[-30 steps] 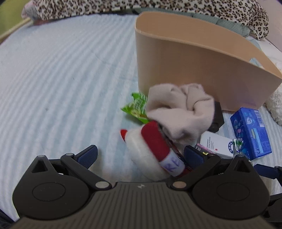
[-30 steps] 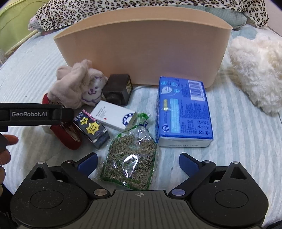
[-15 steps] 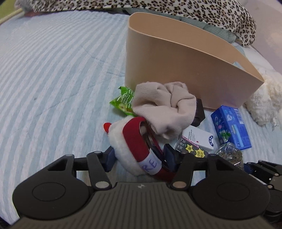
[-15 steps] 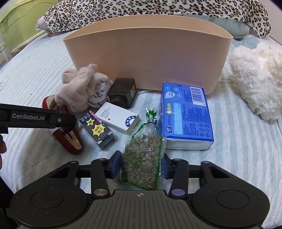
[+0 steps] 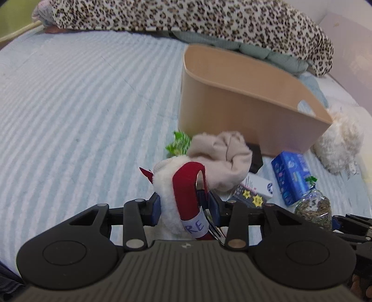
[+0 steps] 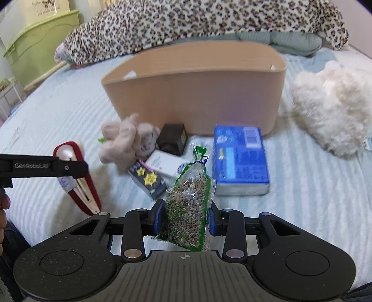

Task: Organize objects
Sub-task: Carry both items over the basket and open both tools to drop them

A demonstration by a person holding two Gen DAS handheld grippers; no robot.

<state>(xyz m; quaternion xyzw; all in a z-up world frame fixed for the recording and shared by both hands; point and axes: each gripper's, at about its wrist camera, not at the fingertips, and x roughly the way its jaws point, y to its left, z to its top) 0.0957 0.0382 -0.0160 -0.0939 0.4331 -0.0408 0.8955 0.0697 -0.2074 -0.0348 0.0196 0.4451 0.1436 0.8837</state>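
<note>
My left gripper (image 5: pixel 183 206) is shut on a red and white fleecy slipper (image 5: pixel 181 185) with a taped label and holds it above the bed; the slipper also shows in the right wrist view (image 6: pixel 76 176). My right gripper (image 6: pixel 186 216) is shut on a clear bag of dried herbs (image 6: pixel 188 197) and holds it lifted. The tan oval bin (image 6: pixel 197 93) stands open behind the pile. A beige plush rabbit (image 6: pixel 127 141), a black box (image 6: pixel 173 138), a white box (image 6: pixel 162 163), a dark starred box (image 6: pixel 148 180) and a blue tissue pack (image 6: pixel 240 158) lie in front of the bin.
A fluffy white cushion (image 6: pixel 332 111) lies right of the bin. A leopard-print blanket (image 6: pixel 197 21) runs along the far side of the striped bed. A green wrapper (image 5: pixel 177 145) lies behind the rabbit. A green cabinet (image 6: pixel 39 44) stands at far left.
Both grippers have closed, the left on the slipper and the right on the herb bag, and both have lifted their objects off the bed.
</note>
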